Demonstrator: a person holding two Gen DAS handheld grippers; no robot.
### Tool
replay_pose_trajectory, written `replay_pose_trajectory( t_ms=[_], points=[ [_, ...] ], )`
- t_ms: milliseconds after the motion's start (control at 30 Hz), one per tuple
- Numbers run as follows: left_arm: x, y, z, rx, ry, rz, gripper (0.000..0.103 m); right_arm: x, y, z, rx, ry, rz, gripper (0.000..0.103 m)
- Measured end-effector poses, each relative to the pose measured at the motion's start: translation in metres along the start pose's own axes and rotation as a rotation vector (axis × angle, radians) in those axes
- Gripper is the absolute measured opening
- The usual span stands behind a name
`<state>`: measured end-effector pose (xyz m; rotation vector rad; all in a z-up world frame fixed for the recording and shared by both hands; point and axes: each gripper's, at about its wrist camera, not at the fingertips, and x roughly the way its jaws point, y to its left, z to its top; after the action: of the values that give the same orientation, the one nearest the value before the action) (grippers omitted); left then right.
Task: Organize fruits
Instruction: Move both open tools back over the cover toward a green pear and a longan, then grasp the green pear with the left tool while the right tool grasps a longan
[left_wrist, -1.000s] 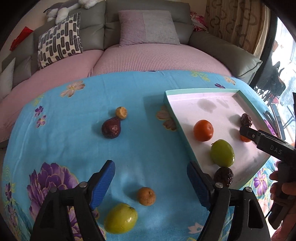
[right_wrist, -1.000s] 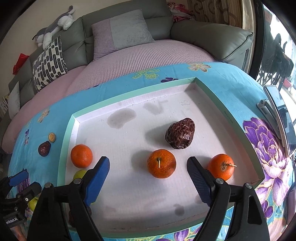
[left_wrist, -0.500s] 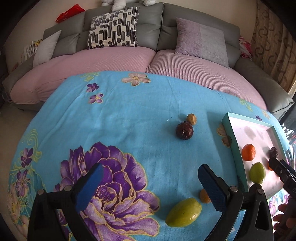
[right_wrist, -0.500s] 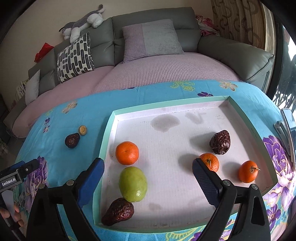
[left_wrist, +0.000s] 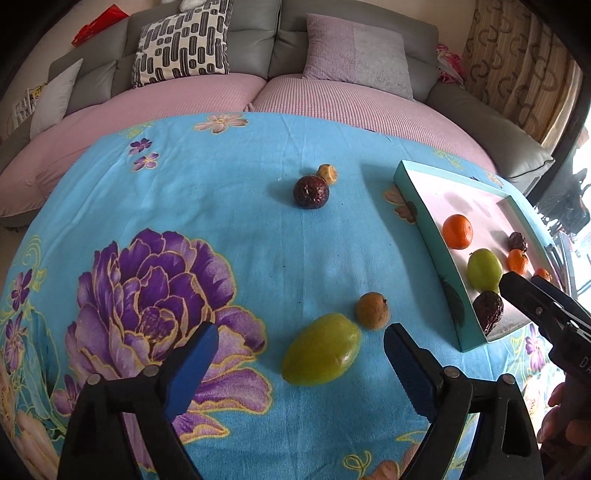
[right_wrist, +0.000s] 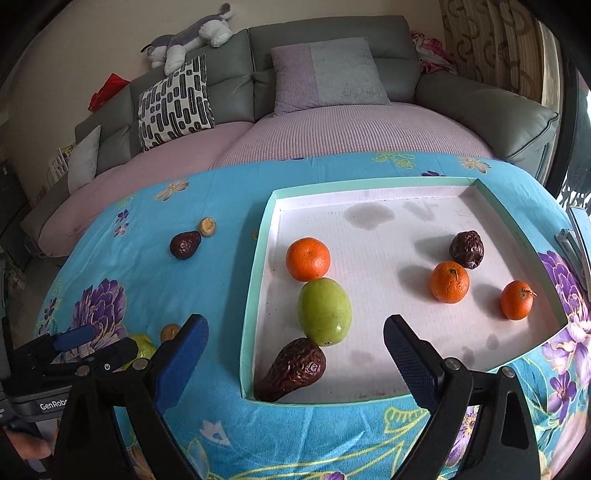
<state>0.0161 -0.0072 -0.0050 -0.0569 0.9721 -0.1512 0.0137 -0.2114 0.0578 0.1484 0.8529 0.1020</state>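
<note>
Fruits left outside the tray (right_wrist: 258, 280) now face the left gripper (left_wrist: 299, 341), which has swung back, fingers wide, toward the green mango (left_wrist: 322, 350).

From my right wrist view, the left gripper (right_wrist: 92, 345) covers most of the green fruit (right_wrist: 146, 347) on the cloth, and the small brown fruit (right_wrist: 170, 331) shows only partly behind my own blue finger pad (right_wrist: 181, 363). From the left wrist, the right gripper (left_wrist: 546, 306) hides the tray's (left_wrist: 424, 218) near right corner and clips the farthest orange (left_wrist: 542, 274). The device (right_wrist: 576, 243) at the right edge is cut off; perhaps a phone.
</note>
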Motion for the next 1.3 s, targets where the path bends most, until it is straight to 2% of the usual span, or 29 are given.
replay_pose_trajectory(
  t_ms=[33,100,367,633,733,833,967,1100,1200,1300],
  points=[
    [0.003,-0.004,-0.001,0.013,0.008,-0.004,0.088,0.001,0.000,0.000,-0.001,0.003,-0.002,0.096],
    [0.007,-0.009,-0.002,0.029,0.018,-0.013,0.075,0.000,0.001,0.001,0.000,0.001,-0.005,0.096],
    [0.019,-0.012,-0.006,0.040,0.061,-0.008,0.050,-0.002,0.000,0.002,-0.006,-0.008,-0.010,0.096],
    [0.018,-0.007,-0.003,0.033,0.041,-0.025,0.050,-0.003,0.002,0.004,-0.021,-0.027,-0.012,0.096],
    [0.010,0.006,0.001,-0.021,0.000,-0.015,0.050,-0.005,0.008,0.005,-0.033,-0.055,0.007,0.096],
    [0.000,0.026,0.005,-0.102,-0.052,0.009,0.050,-0.003,0.020,0.008,-0.044,-0.075,0.062,0.096],
    [-0.008,0.050,0.005,-0.186,-0.091,0.054,0.050,0.004,0.047,0.006,-0.127,-0.068,0.117,0.094],
    [-0.013,0.067,0.005,-0.253,-0.111,0.056,0.050,0.020,0.072,0.000,-0.204,-0.027,0.155,0.063],
    [-0.013,0.074,0.004,-0.274,-0.112,0.053,0.050,0.036,0.087,-0.005,-0.254,0.022,0.169,0.053],
    [-0.013,0.074,0.002,-0.281,-0.111,0.045,0.050,0.050,0.099,-0.011,-0.292,0.069,0.181,0.036]
  ],
)
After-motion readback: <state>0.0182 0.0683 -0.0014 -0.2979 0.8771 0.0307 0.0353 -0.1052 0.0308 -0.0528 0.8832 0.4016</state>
